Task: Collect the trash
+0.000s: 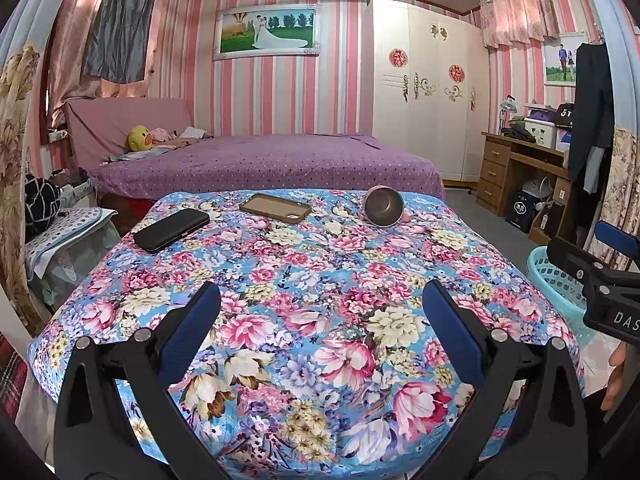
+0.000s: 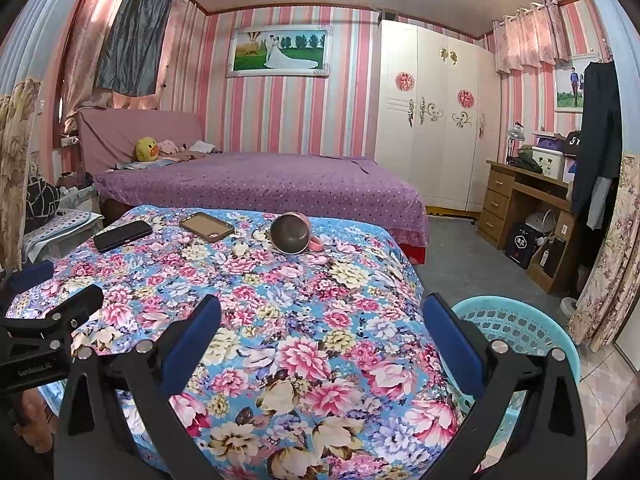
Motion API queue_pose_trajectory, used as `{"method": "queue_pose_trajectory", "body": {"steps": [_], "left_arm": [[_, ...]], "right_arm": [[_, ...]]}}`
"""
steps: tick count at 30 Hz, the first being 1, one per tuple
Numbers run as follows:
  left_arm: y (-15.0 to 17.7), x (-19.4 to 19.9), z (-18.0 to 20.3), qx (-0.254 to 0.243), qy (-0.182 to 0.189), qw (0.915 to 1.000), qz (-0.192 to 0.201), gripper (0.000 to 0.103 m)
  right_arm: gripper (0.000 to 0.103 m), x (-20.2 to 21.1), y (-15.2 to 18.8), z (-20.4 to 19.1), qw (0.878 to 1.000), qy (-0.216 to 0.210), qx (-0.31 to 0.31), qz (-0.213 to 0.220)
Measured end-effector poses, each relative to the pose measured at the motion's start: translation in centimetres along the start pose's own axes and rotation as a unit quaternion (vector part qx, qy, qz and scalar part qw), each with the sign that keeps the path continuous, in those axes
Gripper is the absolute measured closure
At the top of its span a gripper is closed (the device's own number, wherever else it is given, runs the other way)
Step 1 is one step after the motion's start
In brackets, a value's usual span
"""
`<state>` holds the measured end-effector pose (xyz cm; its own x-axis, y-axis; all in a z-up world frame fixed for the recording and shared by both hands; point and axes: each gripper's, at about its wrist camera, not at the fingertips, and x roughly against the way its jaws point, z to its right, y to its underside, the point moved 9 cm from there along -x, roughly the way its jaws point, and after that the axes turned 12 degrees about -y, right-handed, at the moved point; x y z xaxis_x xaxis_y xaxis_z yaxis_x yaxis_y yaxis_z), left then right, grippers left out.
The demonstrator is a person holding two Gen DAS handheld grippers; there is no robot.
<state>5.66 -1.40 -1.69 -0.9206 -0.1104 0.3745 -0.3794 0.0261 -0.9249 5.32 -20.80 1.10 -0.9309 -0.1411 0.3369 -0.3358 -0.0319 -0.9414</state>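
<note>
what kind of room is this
Most likely a home bedroom: a bed with a purple dotted cover, a tall white wardrobe and a framed wedding photo on the striped wall.

Pink striped walls (image 2: 288, 112), a purple bed (image 2: 260, 184), a white wardrobe (image 2: 436, 128), a wooden desk (image 2: 516, 196), grey floor (image 2: 460, 256).

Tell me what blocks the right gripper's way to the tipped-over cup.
Nothing visible does. The right gripper has its jaws open over bare floral cloth, which runs unbroken to the cup. The brown phone case and black phone lie off to the left.
</note>
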Motion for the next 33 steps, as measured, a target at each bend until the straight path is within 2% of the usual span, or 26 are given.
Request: {"method": "queue_pose_trajectory", "body": {"steps": [33], "left_arm": [[0.08,-0.82,-0.7,0.012,-0.008,0.9999,-0.008,0.005]], "right_arm": [[0.004,0.2,-0.72,0.43,1.0,0.008,-0.003,0.005]]}}
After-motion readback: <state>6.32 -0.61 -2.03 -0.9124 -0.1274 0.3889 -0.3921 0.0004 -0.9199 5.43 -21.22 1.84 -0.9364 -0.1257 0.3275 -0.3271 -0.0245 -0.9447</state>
